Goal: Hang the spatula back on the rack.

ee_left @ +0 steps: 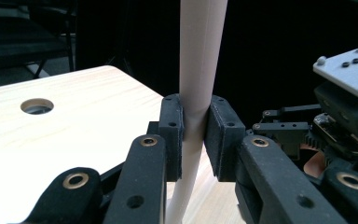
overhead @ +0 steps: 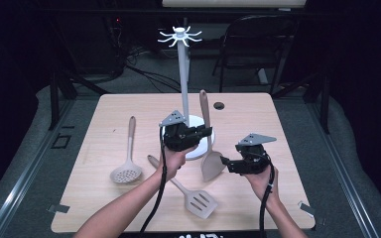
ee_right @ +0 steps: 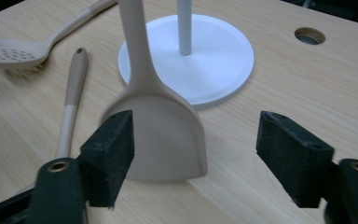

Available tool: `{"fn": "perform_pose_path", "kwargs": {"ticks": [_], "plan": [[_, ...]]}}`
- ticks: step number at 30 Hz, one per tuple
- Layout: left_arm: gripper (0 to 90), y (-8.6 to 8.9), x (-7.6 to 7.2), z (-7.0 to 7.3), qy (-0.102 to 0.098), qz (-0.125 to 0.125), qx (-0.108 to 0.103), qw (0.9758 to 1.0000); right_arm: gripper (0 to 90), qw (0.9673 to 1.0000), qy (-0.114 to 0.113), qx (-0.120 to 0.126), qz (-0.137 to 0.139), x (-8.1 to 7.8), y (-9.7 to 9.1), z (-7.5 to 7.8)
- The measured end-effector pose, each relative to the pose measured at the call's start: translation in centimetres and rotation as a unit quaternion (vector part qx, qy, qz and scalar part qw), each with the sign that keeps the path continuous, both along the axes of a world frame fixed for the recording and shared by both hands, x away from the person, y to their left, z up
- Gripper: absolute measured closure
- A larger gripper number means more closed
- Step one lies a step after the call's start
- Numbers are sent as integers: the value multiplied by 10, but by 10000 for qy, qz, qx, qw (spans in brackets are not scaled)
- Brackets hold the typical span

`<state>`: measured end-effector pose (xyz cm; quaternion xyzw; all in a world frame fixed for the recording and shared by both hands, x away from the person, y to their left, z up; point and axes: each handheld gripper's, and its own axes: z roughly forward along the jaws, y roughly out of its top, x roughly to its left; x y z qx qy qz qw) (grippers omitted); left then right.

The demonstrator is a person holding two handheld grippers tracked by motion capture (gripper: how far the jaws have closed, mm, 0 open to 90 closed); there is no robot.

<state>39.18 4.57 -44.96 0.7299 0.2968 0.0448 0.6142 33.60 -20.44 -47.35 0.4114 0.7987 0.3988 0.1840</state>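
— Beige spatula point(overhead: 209, 144) stands upright beside the rack point(overhead: 183, 74), left tool point(overhead: 206, 133) clamped on its handle.
— Right tool point(overhead: 224, 162) gapes at the blade. Hanging it remains; two utensils still lie on the surface point(overhead: 258, 119).

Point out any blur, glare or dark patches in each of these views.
High view: the table is evenly lit, the room around it nearly black. Left gripper view: the tabletop is glared to white at bottom left, the background dark. Right gripper view: the spatula blade's left edge is smeared; the skimmer is soft.
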Motion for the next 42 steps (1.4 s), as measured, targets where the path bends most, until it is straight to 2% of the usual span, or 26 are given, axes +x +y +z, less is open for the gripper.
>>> {"fn": "perform_pose_path", "kwargs": {"ticks": [1,4,8,10,15,17,27,42], "plan": [[775,0,0,0,0,0,0,10000,265,10000,0,0,0,0,0,0],[775,5,6,4,-17,29,25,10000,140,9998,195,-3,-96,4,-6,-6],[775,8,9,7,-51,21,54,10000,77,9994,334,-7,-100,7,-7,-10],[775,10,11,10,-85,12,81,9999,32,9991,411,-121,-36,8,-6,-12],[775,15,17,20,-159,10,100,9998,0,9989,446,-170,-6,10,-6,-15],[775,16,17,22,-181,3,101,9998,0,9984,525,-182,-34,10,-6,-15],[775,21,25,43,-333,-15,143,9993,0,9983,549,-171,32,10,-6,-15],[774,29,38,63,-409,82,126,9991,0,9983,553,-152,66,10,-6,-16]]}}
